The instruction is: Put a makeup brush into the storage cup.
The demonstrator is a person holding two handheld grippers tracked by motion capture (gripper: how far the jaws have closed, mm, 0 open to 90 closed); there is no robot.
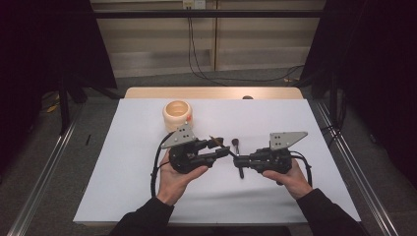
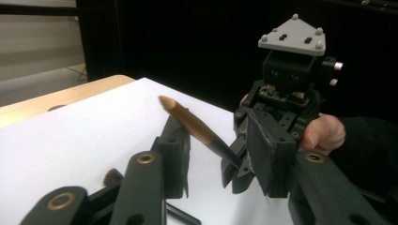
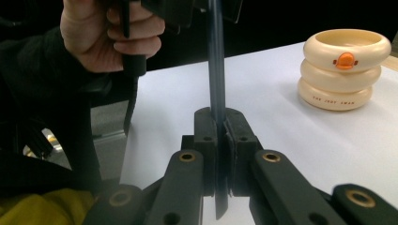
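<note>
Right gripper (image 1: 235, 160), clamped on the dark handle of a brush (image 2: 195, 126) at table centre; left gripper (image 1: 222, 149), jaws part-closed astride its tan end, should grip squarely. Cream holder (image 1: 177, 114) at eleven o'clock.

Both forearms are wearing dark sleeves, and a patch of yellow cloth is showing at the lower left of the right gripper view. The left gripper (image 1: 223, 147) and the right gripper (image 1: 235, 160) are showing black bodies and linkage arms with brass-coloured pivot rings. A grey three-cornered plate (image 2: 293, 35), studded with small round screws, is topping each one. A black cable (image 1: 156, 169) is looping from the left gripper.
</note>
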